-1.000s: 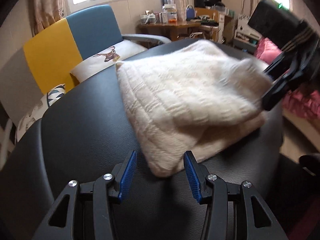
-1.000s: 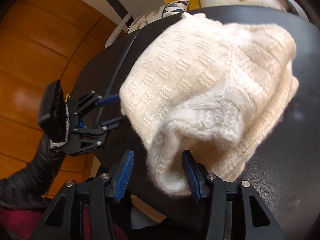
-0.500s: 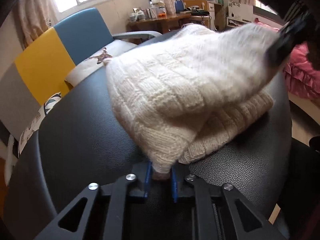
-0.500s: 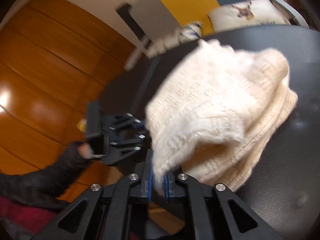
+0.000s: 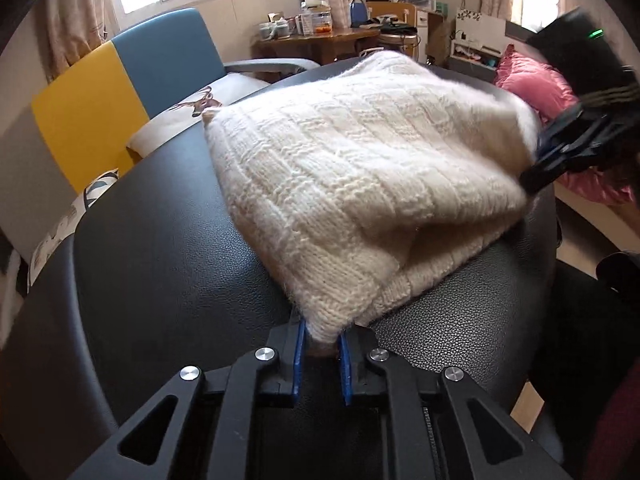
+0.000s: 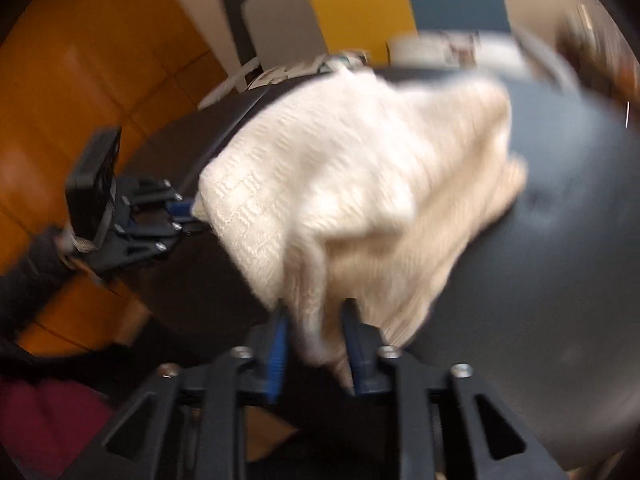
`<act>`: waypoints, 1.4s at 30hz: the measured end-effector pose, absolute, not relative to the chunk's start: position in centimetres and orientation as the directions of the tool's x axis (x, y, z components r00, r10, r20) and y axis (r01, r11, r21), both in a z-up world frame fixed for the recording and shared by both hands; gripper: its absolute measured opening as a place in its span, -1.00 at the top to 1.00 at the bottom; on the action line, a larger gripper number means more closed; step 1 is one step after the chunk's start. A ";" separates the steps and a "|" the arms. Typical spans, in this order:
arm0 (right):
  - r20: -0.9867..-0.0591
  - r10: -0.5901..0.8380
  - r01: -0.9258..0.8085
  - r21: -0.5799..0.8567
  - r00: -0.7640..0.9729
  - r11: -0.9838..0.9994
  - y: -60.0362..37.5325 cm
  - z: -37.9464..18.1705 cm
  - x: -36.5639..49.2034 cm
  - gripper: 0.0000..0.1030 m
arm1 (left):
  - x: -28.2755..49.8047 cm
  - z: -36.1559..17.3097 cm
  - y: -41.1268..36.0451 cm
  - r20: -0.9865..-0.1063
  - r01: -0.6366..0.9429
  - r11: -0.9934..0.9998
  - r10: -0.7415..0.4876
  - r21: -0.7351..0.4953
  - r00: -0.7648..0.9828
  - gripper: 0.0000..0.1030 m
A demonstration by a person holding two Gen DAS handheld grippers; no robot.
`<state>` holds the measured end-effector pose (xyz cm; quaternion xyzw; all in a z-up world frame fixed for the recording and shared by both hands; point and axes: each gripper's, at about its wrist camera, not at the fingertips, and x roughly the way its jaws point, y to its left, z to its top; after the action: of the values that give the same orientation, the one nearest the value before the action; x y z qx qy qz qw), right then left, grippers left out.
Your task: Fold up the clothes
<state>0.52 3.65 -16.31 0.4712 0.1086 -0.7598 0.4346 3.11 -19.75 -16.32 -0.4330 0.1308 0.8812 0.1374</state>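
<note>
The left claw had its two blue pads pinching a corner of the white sweater. The sweater was thick and fuzzy, knitted in little square bumps, with a ribbed band along its edge. It lay folded in soft layers on a round black table that looked like bumpy leather. The top layer puffed up like a pillow.

The right claw had another bit of the sweater between its blue pads. That picture was blurry, and the pads stood a little apart, so I could not tell if they squeezed the wool or just sat around it. From the left camera, the right claw showed at the far right side of the sweater, touching its edge.

Behind the table stood a sofa with yellow and blue blocks, and a white pillow with a deer on it.
</note>
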 end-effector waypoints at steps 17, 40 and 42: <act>-0.817 -0.574 0.615 0.429 -0.047 -0.661 0.6 -19.3 -2.4 0.10 | 3.2 -16.6 -20.7 -0.813 -0.254 -0.967 0.128 0.025 -0.568 0.67; -0.803 -0.597 0.619 0.467 -0.003 -0.632 3.4 -17.7 -2.2 0.91 | 4.1 -16.8 -21.7 -0.819 -0.220 -0.975 0.120 0.008 -0.562 0.67; -0.815 -0.579 0.611 0.457 -0.003 -0.646 3.5 -18.9 -1.7 0.91 | 4.1 -16.8 -21.5 -0.821 -0.228 -0.973 0.112 0.022 -0.559 0.67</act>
<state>-1.68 3.51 -18.91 0.5675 0.0139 -0.7079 0.4203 4.11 -21.54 -16.78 -0.4593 0.0629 0.8808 0.0965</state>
